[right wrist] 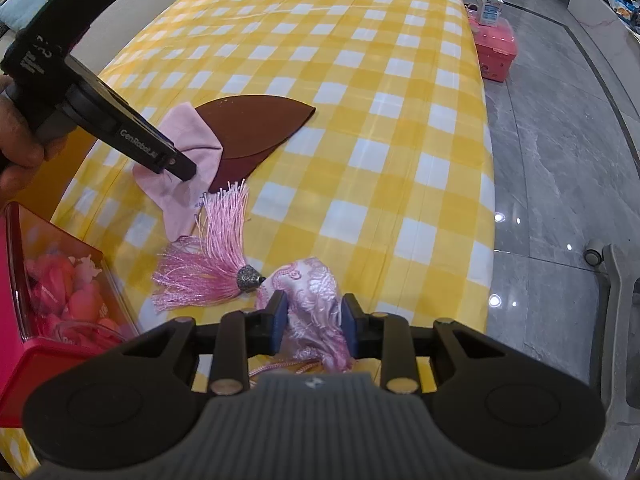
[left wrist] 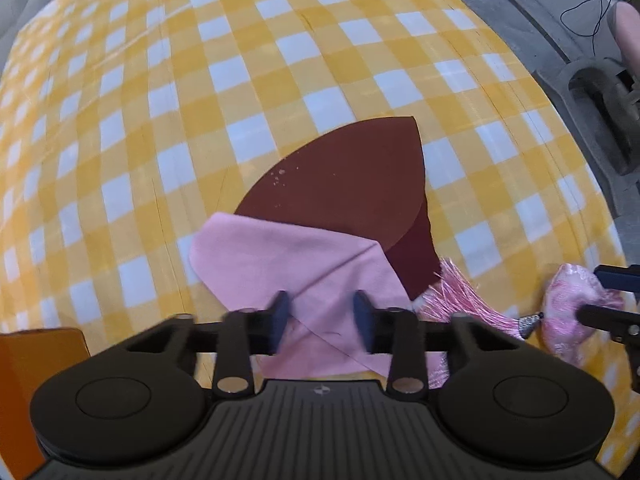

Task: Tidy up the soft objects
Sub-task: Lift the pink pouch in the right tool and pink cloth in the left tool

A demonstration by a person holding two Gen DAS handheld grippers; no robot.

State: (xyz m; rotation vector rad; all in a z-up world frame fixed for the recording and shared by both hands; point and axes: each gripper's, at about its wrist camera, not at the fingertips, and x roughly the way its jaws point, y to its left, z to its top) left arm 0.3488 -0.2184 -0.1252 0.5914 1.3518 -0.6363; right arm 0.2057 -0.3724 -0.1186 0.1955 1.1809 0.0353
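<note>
Two views differ: only the right wrist view shows the red box of pink items beside the left gripper, whose narrowed jaws straddle the pink cloth. The right gripper clamps the brocade pouch; its tassel and a brown leaf-shaped mat lie ahead, then bare checked tablecloth to the edge.

Your right gripper pinches the pink pouch, tassel spread left on the checked cloth. Your left gripper tips touch the pink rag overlapping a brown leaf-shaped piece. Red box at left.
</note>
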